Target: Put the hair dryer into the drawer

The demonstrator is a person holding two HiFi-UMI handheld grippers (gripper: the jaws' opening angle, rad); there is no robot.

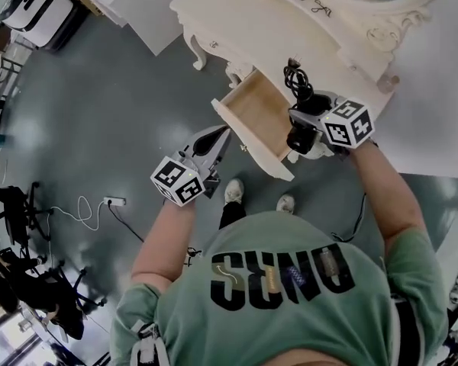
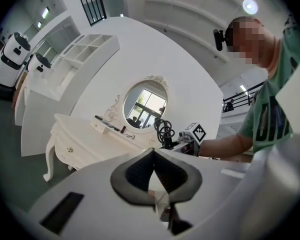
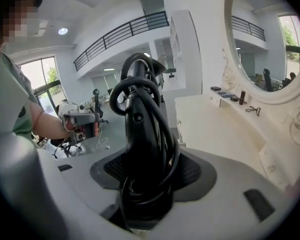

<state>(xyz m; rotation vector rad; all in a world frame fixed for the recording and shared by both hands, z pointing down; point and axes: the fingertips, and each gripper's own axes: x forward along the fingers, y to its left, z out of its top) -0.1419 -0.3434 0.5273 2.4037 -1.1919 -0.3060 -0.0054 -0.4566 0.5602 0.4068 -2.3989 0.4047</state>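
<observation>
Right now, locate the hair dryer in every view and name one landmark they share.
Head view: hair dryer right of centre, in the right gripper, beside the open drawer.
Left gripper view: just right of centre, below the mirror, cord coiled.
Right gripper view: dead centre, clamped in that gripper.
Shared landmark: the white dressing table.

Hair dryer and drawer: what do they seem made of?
The hair dryer looks like black plastic, smooth with a faint sheen; its coiled cord looks rubbery. The drawer seems bare pale wood inside, tan and matte, with a cream-painted front.
</observation>
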